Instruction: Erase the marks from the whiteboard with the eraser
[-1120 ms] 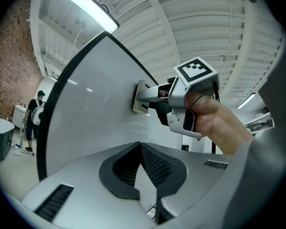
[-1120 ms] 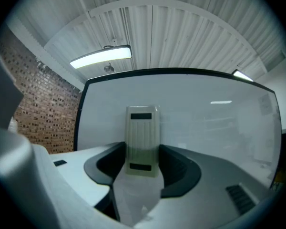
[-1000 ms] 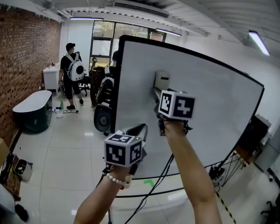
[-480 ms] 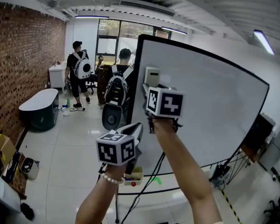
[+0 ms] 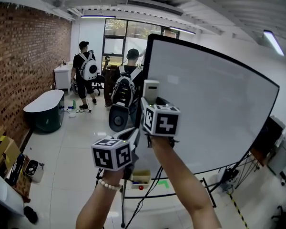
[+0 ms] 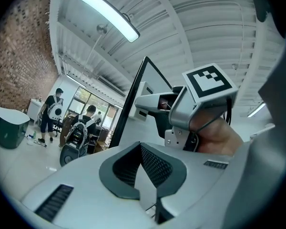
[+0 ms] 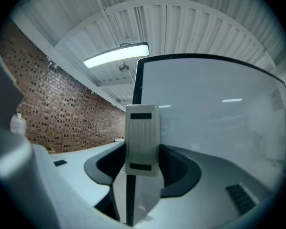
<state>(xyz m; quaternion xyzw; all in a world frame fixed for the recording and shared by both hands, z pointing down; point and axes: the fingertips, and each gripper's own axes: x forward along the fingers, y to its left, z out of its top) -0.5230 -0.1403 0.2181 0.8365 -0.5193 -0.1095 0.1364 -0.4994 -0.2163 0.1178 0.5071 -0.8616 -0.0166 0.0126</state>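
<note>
The whiteboard (image 5: pixel 214 109) is large, black-framed and stands on a stand at the right; I see no marks on it in the head view or the right gripper view. My right gripper (image 5: pixel 152 100) is shut on the pale grey eraser (image 5: pixel 150 90), which is held upright at the board's left edge. In the right gripper view the eraser (image 7: pixel 142 140) sits between the jaws of the right gripper (image 7: pixel 142 151), overlapping the black frame, with the whiteboard (image 7: pixel 219 123) behind. My left gripper (image 5: pixel 133 136) hangs lower left, off the board. In its own view the left gripper (image 6: pixel 140 149) is shut on nothing.
Two people with backpacks (image 5: pixel 88 69) (image 5: pixel 125 88) stand behind the board's left side. A dark tub-like table (image 5: pixel 44 109) stands by the brick wall (image 5: pixel 28 66). Stand legs, cables and a small box (image 5: pixel 141 177) lie below the board. Boxes (image 5: pixel 2 151) sit at the lower left.
My right gripper has carried the eraser leftward across the board to its left edge. The left gripper has drifted left and down with it. A second person has come into view.
</note>
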